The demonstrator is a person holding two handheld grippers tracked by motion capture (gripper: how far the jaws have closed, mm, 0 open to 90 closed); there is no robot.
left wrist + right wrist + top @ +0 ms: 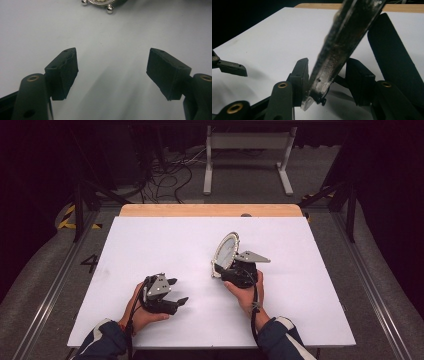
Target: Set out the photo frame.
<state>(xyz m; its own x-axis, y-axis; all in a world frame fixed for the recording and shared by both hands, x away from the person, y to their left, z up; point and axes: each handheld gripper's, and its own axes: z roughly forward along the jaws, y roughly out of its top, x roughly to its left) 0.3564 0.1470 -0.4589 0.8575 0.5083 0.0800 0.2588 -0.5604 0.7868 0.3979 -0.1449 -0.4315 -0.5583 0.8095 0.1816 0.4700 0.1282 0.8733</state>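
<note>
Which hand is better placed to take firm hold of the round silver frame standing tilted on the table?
The right. The right claw has the round frame between its jaws, one pad touching its edge. The left claw is open, empty and apart from it, so it would need to reach across.

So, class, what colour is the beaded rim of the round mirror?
Silver, with small shiny beads around the mirror; it shows best in the high view.

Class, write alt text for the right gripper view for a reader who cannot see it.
A tilted mirror, seen edge-on, stands between the right tool's two black jaws; the left jaw touches it, the right stands just clear. Behind lies a white table, with the left tool's jaw tip at the left edge.
</note>
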